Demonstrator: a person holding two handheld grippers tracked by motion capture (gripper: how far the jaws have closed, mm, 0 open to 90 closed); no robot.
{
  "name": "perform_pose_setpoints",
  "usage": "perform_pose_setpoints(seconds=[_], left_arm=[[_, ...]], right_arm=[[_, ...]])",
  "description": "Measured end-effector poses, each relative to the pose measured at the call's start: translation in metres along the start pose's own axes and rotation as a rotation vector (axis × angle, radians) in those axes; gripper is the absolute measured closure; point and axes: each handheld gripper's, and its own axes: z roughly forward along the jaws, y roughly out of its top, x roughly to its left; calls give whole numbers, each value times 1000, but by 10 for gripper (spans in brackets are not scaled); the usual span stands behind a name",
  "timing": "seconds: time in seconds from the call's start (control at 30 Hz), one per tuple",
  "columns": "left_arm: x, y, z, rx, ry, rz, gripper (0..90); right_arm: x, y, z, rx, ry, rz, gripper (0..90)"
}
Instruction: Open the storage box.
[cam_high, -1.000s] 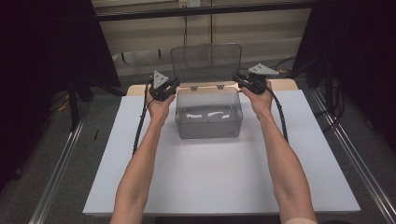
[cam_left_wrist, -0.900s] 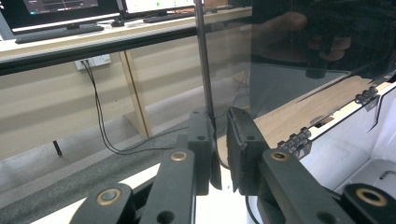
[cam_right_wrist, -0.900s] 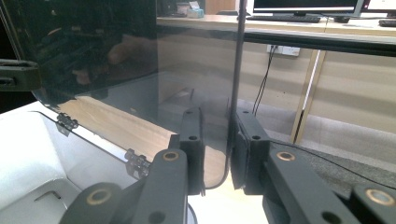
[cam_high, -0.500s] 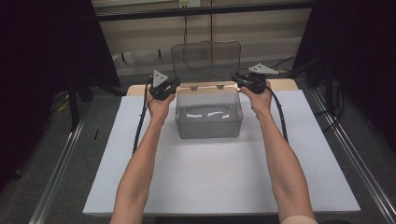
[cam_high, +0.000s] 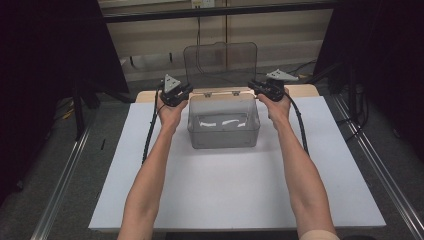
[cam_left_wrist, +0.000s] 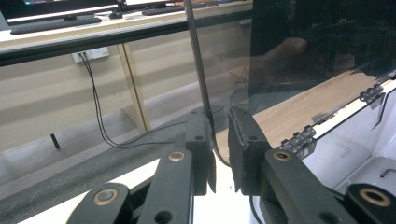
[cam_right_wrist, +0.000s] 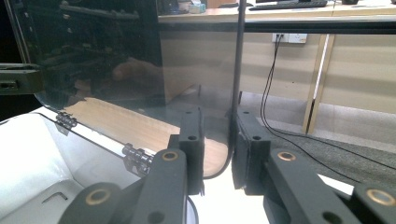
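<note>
Box: a clear, rectangular plastic storage box sits toward the far middle of the white-topped desk, between my two hands.
Lid: the box's smoky transparent hinged lid stands upright along the far rim of the box, swung fully open on small hinges.
My left hand-held gripper: my left hand-held gripper is at the box's far left corner, its jaws narrow and pinched on the left edge of the lid, which runs up between the two black pads.
My right hand-held gripper: my right hand-held gripper is at the box's far right corner, jaws likewise narrow, clamped on the lid's right edge near its rounded lower corner; the jaws have just eased a little tighter onto the lid.
Inside the box: pale, with faint white marks on the bottom; I cannot tell what they are.
Beyond the box: a pale wooden strip of the desk's far edge lies just behind the lid.
</note>
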Motion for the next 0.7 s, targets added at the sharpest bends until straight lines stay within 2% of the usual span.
perform_pose_setpoints(seconds=[0.1,0.2,0.33,0.57,0.7], left_arm=[[0,0,1,4,-4,-21,779],[1,1,1,14,-12,-5,773],[1,0,3,17,-22,-24,724],[2,-2,5,18,-35,-45,697],[2,-2,6,25,-36,-43,672]], right_arm=[[0,0,0,-1,2,12,757],[-2,-1,0,-5,9,16,757],[-2,0,2,-1,9,21,741],[-2,1,4,2,15,29,719],[-2,2,5,11,15,25,691]])
